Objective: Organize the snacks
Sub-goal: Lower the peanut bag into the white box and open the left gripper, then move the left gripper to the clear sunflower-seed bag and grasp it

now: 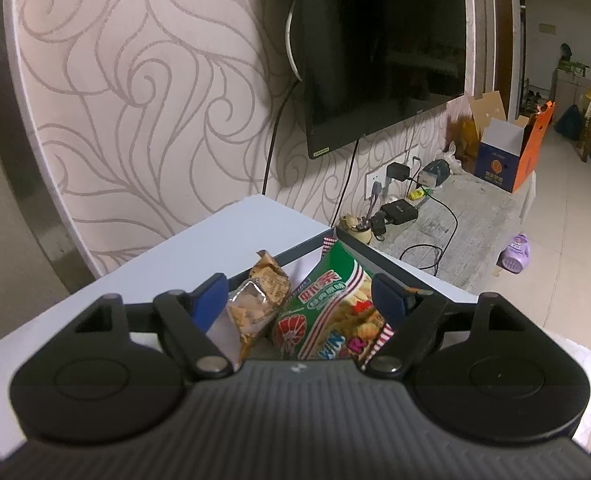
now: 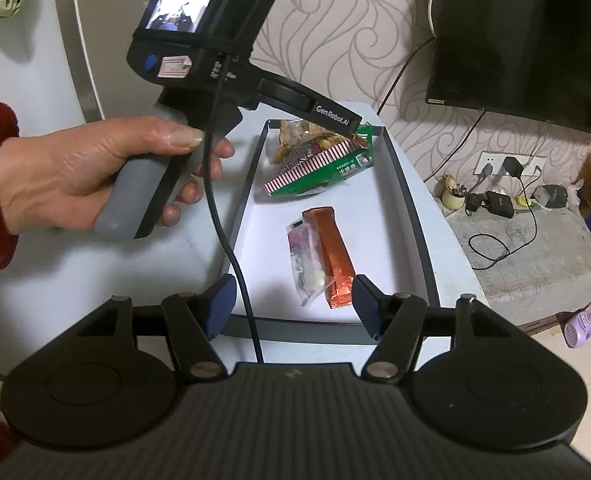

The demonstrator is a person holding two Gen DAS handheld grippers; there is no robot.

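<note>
**Hand-held gripper open over the snack tray**

The left hand-held gripper (image 1: 301, 300) is open above the green snack bag (image 1: 327, 312), not squeezing it. The bag lies in the tray (image 2: 409, 200) on the white table (image 2: 95, 280). The right hand-held gripper (image 2: 293, 304) is open, empty, near the orange bar (image 2: 335, 256).

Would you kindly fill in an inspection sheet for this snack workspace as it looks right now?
Surface: white table carrying a dark-rimmed tray.
Job's things: green bag and tan pack at the tray's far end; orange bar beside a clear packet at the near end.
Clutter: nothing seen on the table.
Grippers: left claw open over the green bag; right claw open, empty.
Cables: black cord hangs from the left gripper.
Surroundings: TV, wall socket, purple bottle.
</note>
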